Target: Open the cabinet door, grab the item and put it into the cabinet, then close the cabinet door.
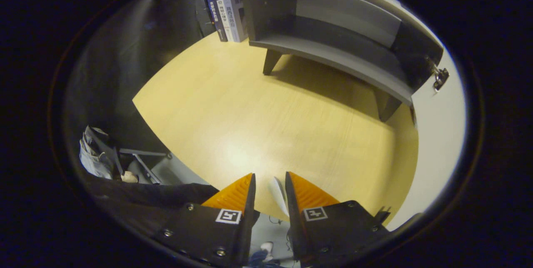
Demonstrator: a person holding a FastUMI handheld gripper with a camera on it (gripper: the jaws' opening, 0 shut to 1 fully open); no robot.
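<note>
A grey cabinet [333,57] on short legs stands at the far side of the wooden table [258,109]. Its white door [437,134] is swung open to the right, with a metal hinge [440,77] showing on it. The shelf inside looks bare. A few books [228,18] stand upright against the cabinet's left side, far beyond the fingers. My gripper [270,180] hovers over the table's near edge, fingers a narrow gap apart. A thin pale sliver [280,195] shows in that gap; I cannot tell what it is.
A broad stretch of bare tabletop lies between the fingers and the cabinet. Black cloth walls the left side. Below the table's near-left edge are a metal frame [141,159] and some bundled cloth [93,151] on the floor.
</note>
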